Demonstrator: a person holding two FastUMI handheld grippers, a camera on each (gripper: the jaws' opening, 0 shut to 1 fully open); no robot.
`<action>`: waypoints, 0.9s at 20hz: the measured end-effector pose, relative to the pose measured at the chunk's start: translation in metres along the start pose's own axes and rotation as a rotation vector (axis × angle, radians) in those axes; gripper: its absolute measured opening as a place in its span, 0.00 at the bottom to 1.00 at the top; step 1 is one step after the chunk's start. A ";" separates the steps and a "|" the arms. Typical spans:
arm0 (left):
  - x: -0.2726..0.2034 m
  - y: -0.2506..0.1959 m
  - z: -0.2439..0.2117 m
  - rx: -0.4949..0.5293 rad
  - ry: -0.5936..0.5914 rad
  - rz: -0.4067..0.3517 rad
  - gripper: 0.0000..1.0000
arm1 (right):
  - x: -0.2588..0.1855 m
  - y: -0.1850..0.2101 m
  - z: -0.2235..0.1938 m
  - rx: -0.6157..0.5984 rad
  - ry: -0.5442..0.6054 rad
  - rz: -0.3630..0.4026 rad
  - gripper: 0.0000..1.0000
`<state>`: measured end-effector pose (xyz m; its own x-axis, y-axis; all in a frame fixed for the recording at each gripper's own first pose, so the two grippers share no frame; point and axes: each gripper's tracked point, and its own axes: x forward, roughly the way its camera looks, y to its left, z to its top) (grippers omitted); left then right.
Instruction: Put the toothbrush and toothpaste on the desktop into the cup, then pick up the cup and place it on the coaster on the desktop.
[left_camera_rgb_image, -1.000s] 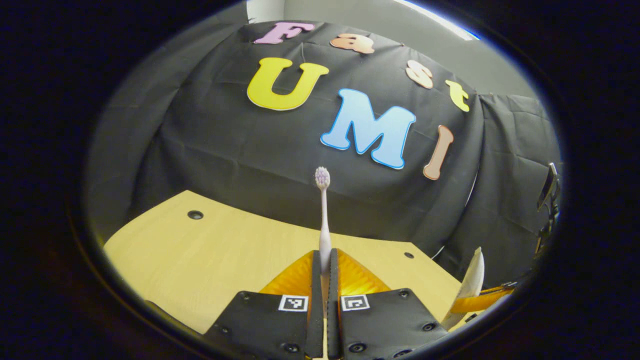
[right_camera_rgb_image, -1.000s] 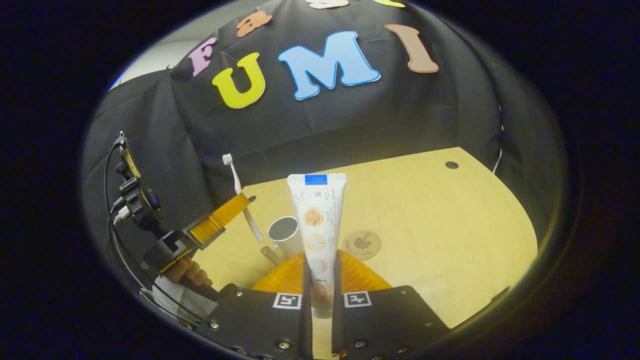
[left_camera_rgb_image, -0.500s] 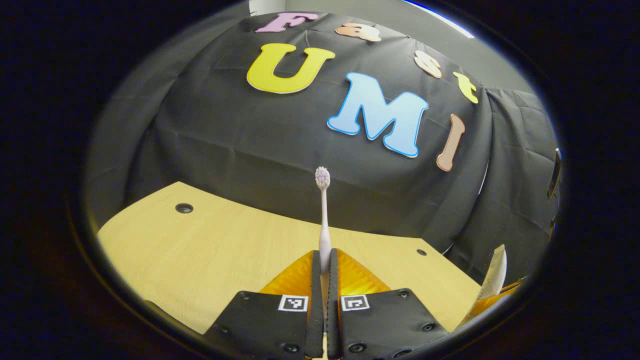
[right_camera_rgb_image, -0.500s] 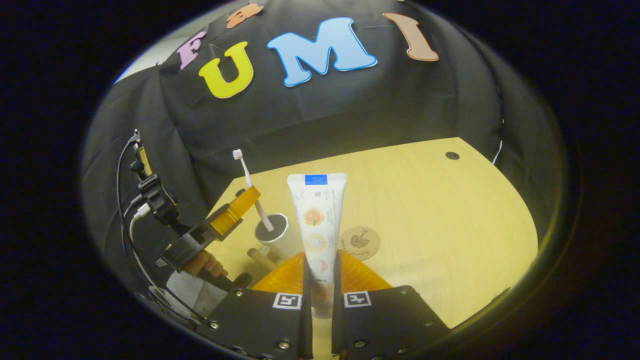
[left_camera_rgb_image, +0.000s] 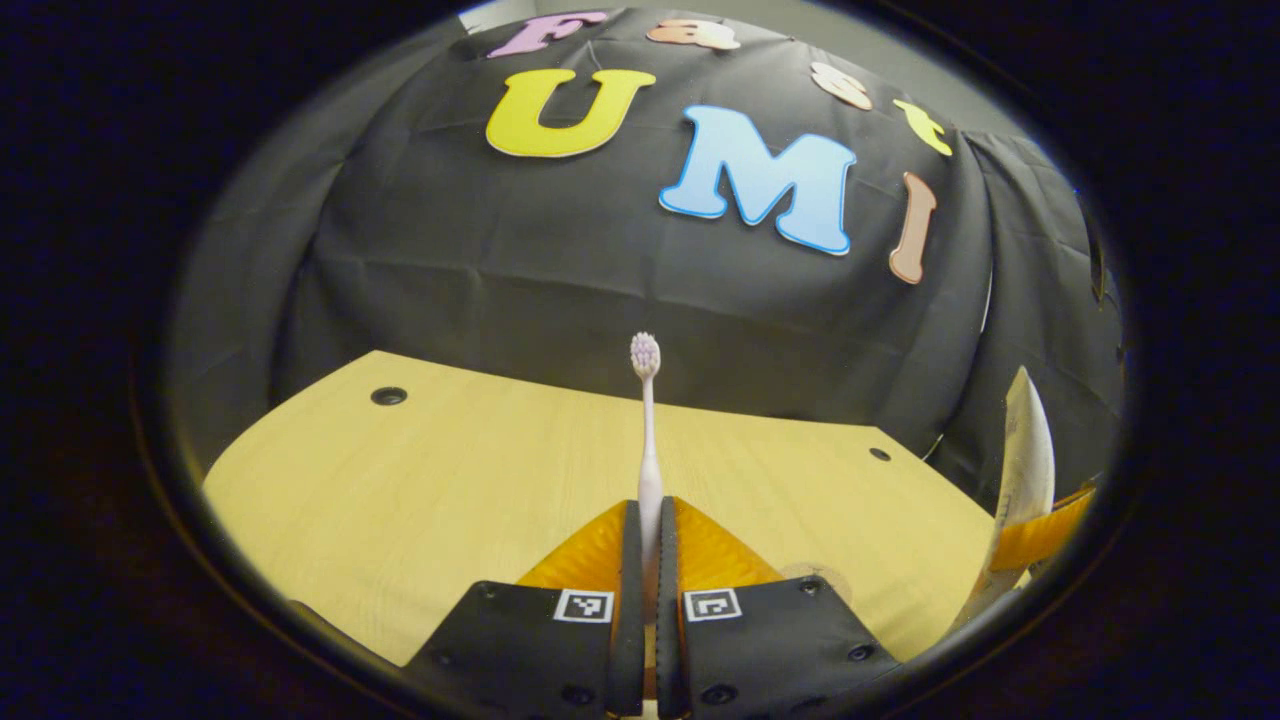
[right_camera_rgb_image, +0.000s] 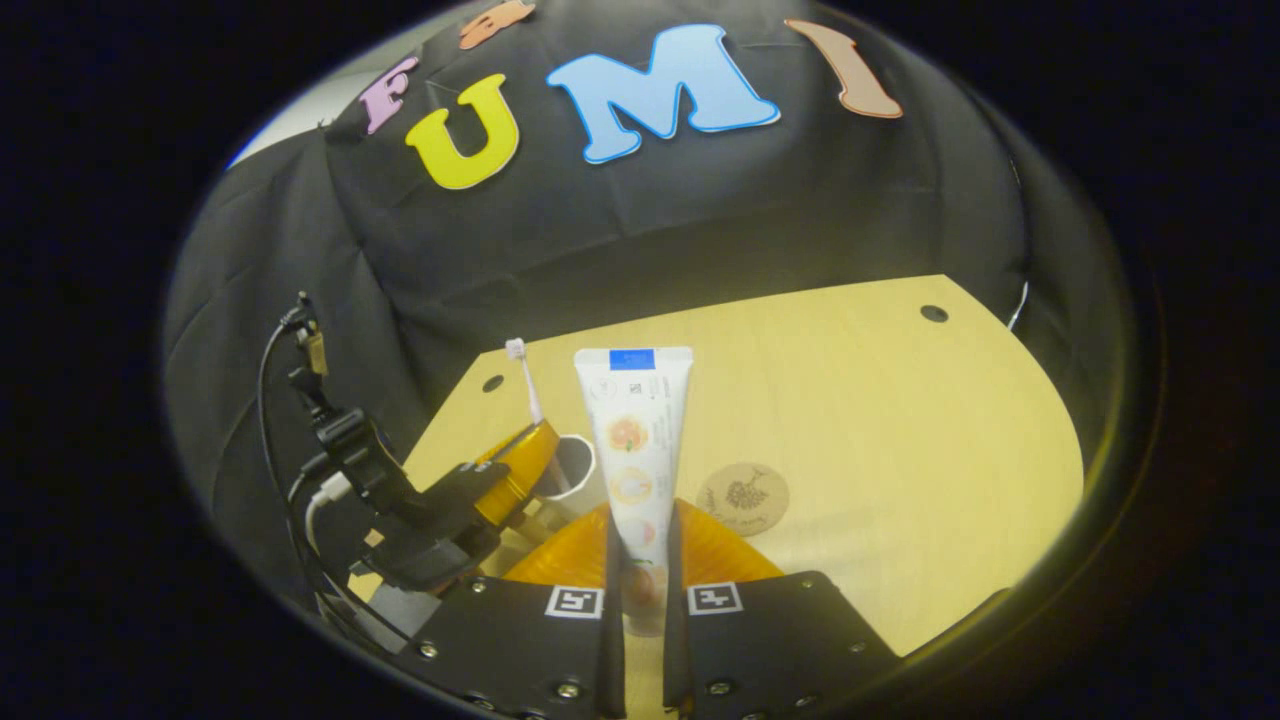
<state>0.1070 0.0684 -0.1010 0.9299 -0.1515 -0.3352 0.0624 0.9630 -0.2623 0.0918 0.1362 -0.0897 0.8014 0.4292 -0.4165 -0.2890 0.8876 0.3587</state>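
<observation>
A pale toothbrush (left_camera_rgb_image: 648, 440) stands upright between the fingers of my left gripper (left_camera_rgb_image: 648, 520), which is shut on its handle. In the right gripper view that left gripper (right_camera_rgb_image: 530, 455) hangs right over the white cup (right_camera_rgb_image: 578, 467), and the toothbrush (right_camera_rgb_image: 522, 375) slants down into the cup's mouth. My right gripper (right_camera_rgb_image: 640, 545) is shut on a white toothpaste tube (right_camera_rgb_image: 634, 440) held upright, just right of the cup. The round brown coaster (right_camera_rgb_image: 742, 498) lies flat on the desk, right of the tube. The tube (left_camera_rgb_image: 1022, 450) also shows at the far right of the left gripper view.
The light wooden desk (right_camera_rgb_image: 880, 420) has small cable holes (right_camera_rgb_image: 933, 313) near its back corners. Black cloth walls close it in at the back and sides. Cables and a hand-held grip (right_camera_rgb_image: 350, 460) trail behind the left gripper.
The left gripper has come down and toward the cup, taking the toothbrush's lower end into the cup's mouth. The right gripper keeps the toothpaste upright and has barely shifted.
</observation>
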 end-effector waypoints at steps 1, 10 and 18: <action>-0.002 0.000 0.001 0.000 0.003 0.005 0.19 | 0.002 0.003 0.004 -0.004 -0.004 0.008 0.16; -0.029 -0.009 0.000 -0.044 0.027 -0.033 0.65 | 0.028 0.028 0.027 -0.014 -0.031 0.054 0.16; -0.081 0.022 0.003 -0.070 0.053 0.068 1.00 | 0.068 0.063 0.067 -0.033 -0.135 0.136 0.16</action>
<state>0.0347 0.1023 -0.0768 0.9104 -0.0996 -0.4016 -0.0277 0.9538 -0.2993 0.1628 0.2098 -0.0397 0.8163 0.5212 -0.2491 -0.4147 0.8289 0.3754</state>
